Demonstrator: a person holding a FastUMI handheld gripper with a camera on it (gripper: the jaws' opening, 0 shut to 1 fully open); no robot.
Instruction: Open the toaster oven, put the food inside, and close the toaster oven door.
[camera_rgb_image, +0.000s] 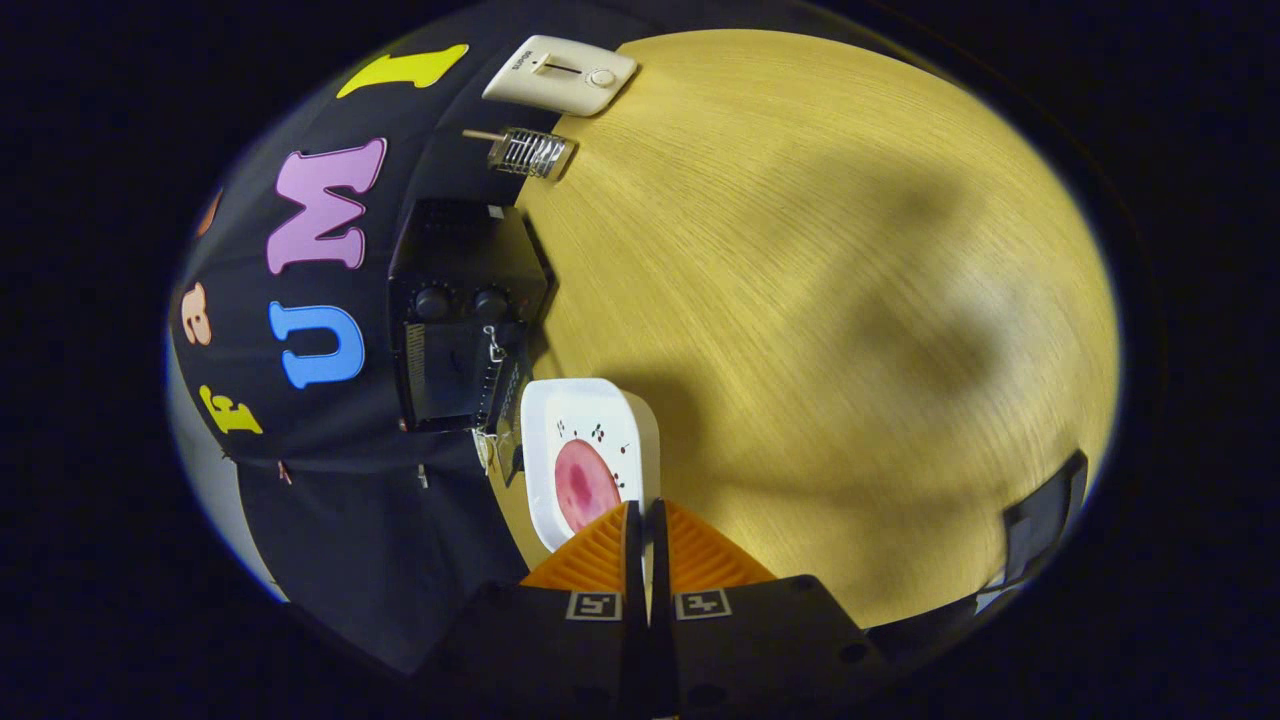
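Gripper (645, 520) fingers are clamping the rim of the white plate (570, 420), which is carrying the pink food (585, 485). Black toaster oven (462, 315) is sitting on the bench (800, 300) just beyond the plate, door looking partly open.

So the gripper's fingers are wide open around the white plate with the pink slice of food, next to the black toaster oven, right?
Not quite. The gripper view shows the gripper with its orange fingers nearly together, pinching the rim of the white plate, not wide open around it. The rest holds: the pink slice of food lies on the plate, next to the black toaster oven.
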